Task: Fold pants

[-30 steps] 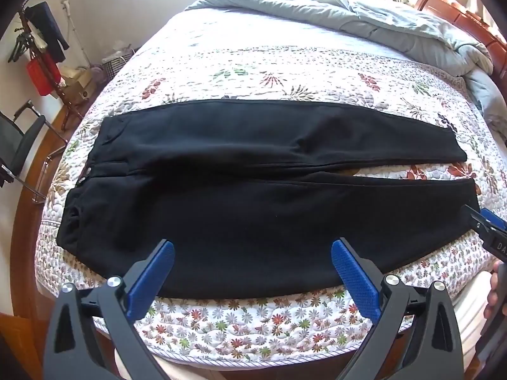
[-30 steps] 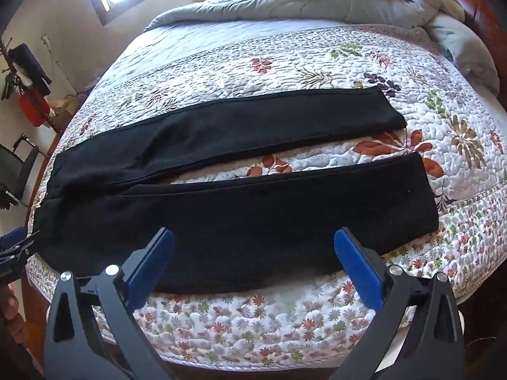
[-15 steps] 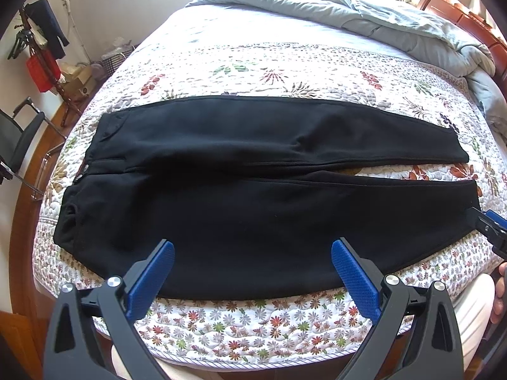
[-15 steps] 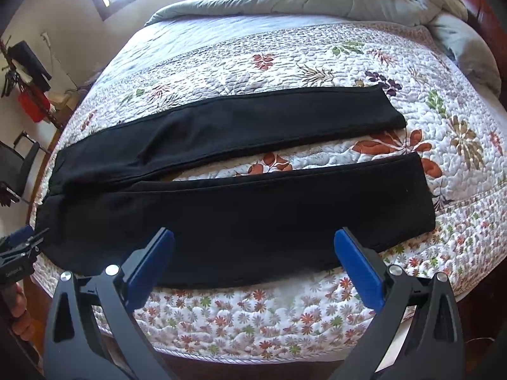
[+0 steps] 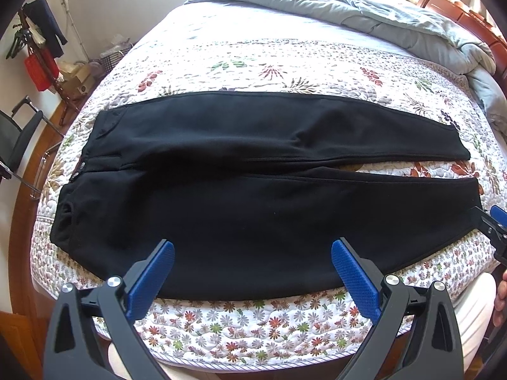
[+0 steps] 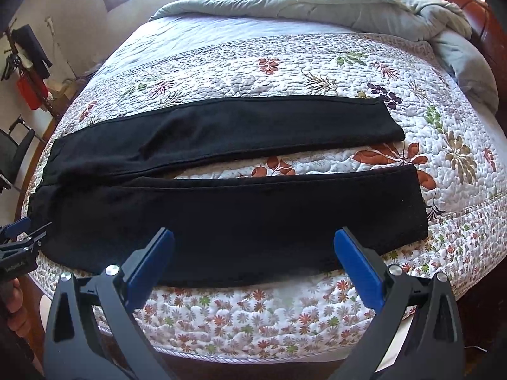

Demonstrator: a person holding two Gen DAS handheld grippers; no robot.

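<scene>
Though spread-jawed, both grippers [image 5: 252, 277] [image 6: 253, 266] just short of pants [image 5: 253, 190].

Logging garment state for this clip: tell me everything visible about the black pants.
The black pants lie flat and unfolded on the floral quilt, spread crosswise near the bed's front edge. The fabric looks soft, thick and matte. The waistband, with a button, is at the left; both legs run right, parting into a narrow V that shows quilt between them. The far leg has slight creases. Neither the left gripper nor the right gripper holds them; both have open jaws.
</scene>
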